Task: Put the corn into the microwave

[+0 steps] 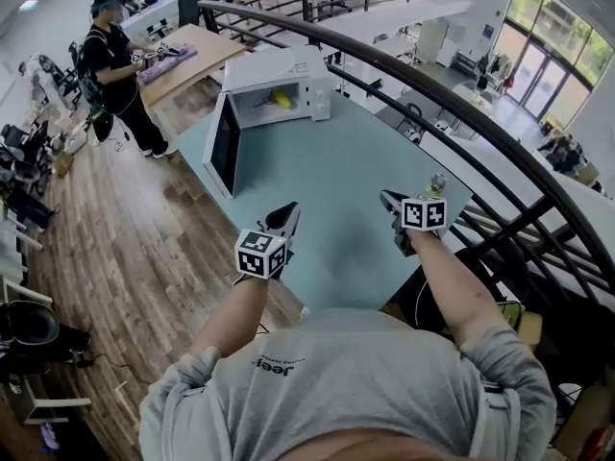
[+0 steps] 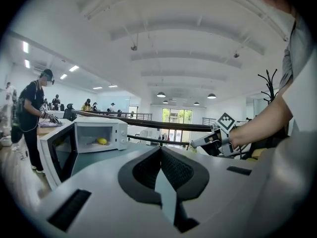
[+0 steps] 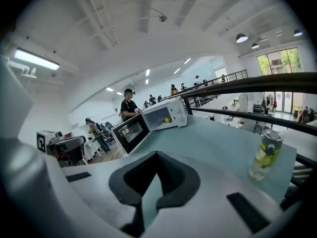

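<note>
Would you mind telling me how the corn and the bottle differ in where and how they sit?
The corn sits inside the open microwave; the bottle stands upright on the table. The corn is yellow; the bottle has a grey cap. Neither is held.

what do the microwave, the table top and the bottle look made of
Microwave: smooth white casing, painted metal or plastic; dark glassy door panel.
Table top: probably laminate, matte, even pale teal, no grain.
Bottle: likely clear plastic, see-through near its base.
</note>
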Demonstrator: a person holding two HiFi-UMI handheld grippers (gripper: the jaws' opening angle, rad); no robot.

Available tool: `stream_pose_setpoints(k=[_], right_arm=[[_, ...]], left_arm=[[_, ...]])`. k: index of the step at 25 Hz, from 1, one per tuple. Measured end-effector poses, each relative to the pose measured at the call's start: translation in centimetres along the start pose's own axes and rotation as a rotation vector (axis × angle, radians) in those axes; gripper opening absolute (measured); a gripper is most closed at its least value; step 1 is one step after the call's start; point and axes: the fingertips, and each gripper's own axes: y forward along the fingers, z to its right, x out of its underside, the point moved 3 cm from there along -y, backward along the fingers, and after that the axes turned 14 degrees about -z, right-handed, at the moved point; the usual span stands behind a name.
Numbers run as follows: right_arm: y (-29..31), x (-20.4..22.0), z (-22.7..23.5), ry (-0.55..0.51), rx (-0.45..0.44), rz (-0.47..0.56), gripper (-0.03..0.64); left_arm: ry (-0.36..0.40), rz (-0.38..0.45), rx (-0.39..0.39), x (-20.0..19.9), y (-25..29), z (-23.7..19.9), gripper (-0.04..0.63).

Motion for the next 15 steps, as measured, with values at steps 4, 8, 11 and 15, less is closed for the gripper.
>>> stream_pose_setpoints(k=[4,8,11,15], right_arm=[[-4.0,2.8,-1.0,-0.006,-0.029,0.004,0.018],[-7.9,5.2,-1.0,-0.053,-0.053,0.012,0.018],[-10.4,6.8,-0.6,-0.054,-0.073,0.033,0.018],[-12.3,9.1,-1.0,-0.08,-0.09,0.029,0.018]], left_arm=[[0.005,0.005,-0.005,-0.4,-1.5,2.9,0.018],[0.022,0.008,-0.011,-0.4,-2.5,6.2,0.018],[0.034,0.018,-0.025,-0.3,-3.7,8.5,0.018],[0.029,0.024,-0.041,0.5,-5.7,11.3,0.018]])
